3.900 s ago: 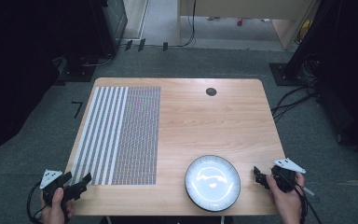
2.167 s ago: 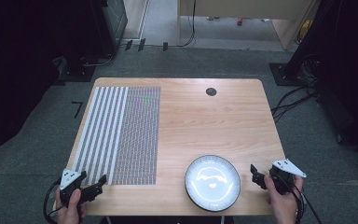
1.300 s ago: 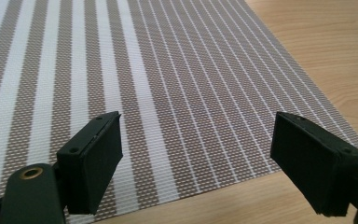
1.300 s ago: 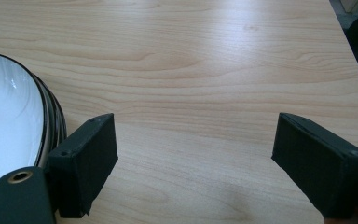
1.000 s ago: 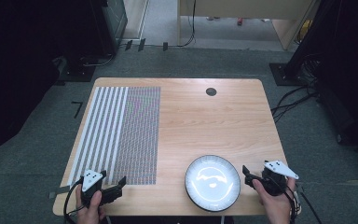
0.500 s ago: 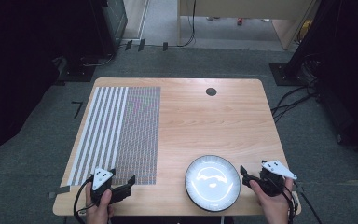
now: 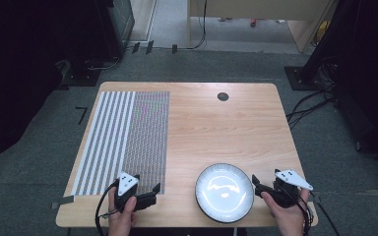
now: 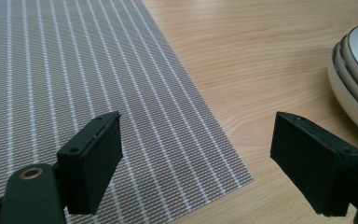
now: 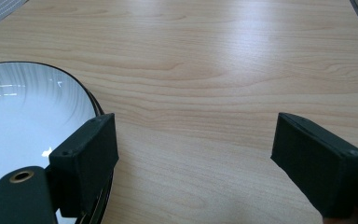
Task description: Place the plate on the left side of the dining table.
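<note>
The wooden tabletop [image 7: 211, 128] carries a striped placemat [image 7: 128, 137] along its left side and a stack of white plates [image 7: 224, 192] near the front edge, right of centre. Over the last few seconds the left gripper [image 7: 150, 193] has slid in from the table's left corner to the placemat's near right corner, fingers spread wide and empty — likely readying to pinch that corner. The right gripper [image 7: 257, 185] has edged up just beside the plates' rim, fingers also wide, nothing held yet.
</note>
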`<state>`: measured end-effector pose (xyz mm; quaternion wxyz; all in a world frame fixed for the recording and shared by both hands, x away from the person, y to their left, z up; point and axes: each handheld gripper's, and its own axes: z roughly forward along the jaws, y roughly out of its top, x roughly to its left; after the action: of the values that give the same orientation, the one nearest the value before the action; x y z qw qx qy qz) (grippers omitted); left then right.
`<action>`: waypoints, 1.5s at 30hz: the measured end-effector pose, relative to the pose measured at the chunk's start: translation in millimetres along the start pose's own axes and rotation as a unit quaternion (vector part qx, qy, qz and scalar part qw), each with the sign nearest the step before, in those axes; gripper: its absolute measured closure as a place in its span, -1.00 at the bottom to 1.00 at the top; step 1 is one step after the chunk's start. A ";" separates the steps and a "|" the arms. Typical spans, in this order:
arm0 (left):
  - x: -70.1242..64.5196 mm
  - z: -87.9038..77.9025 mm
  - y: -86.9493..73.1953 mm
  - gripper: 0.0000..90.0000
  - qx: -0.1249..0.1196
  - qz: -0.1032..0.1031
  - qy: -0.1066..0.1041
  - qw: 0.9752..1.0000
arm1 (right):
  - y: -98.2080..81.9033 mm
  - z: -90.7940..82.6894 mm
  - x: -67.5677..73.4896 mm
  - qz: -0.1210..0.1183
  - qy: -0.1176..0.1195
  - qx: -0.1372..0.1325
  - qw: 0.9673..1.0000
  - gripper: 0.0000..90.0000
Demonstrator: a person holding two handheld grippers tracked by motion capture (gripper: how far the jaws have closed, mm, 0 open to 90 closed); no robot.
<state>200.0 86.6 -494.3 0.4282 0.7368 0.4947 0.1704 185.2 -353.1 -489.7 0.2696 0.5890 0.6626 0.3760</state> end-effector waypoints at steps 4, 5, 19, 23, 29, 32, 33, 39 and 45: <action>-7.1 4.7 1.3 -0.63 0.002 0.002 -0.005 1.000 | 0.4 -0.5 0.1 0.003 0.000 -0.001 1.000 -0.69; -8.6 5.6 1.6 -0.63 0.002 0.002 -0.007 1.000 | 0.7 -0.6 0.7 0.005 0.001 -0.002 1.000 -0.69; -34.7 16.6 13.6 -0.63 -0.001 0.015 -0.036 0.999 | 4.7 -3.7 6.0 0.037 -0.007 -0.020 0.999 -0.51; -43.6 21.1 21.2 -0.63 -0.001 0.021 -0.050 0.999 | 4.3 -5.5 8.8 0.027 -0.009 -0.030 0.999 -0.38; -58.1 27.6 33.9 -0.63 -0.006 0.030 -0.072 0.997 | 4.2 -5.0 12.3 0.027 0.000 -0.029 0.999 -0.29; -68.5 31.6 36.3 -0.63 -0.003 0.041 -0.081 0.996 | 3.8 -4.6 13.4 0.024 0.003 -0.029 0.999 -0.14; -70.8 32.7 36.1 -0.63 -0.002 0.041 -0.084 0.996 | 3.6 -4.1 13.8 0.021 0.003 -0.027 0.999 -0.13; -82.5 42.9 31.7 -0.61 0.013 0.056 -0.086 0.995 | 2.9 -5.0 14.9 0.016 0.027 -0.026 0.999 0.15; -89.1 44.9 29.6 -0.44 0.015 0.056 -0.099 0.993 | 2.4 -6.5 16.7 0.021 0.050 -0.029 0.998 0.30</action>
<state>207.2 -16.4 -481.1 0.4539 0.7831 0.4099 0.1131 178.7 -337.8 -482.7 0.2445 0.5755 0.6515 0.4297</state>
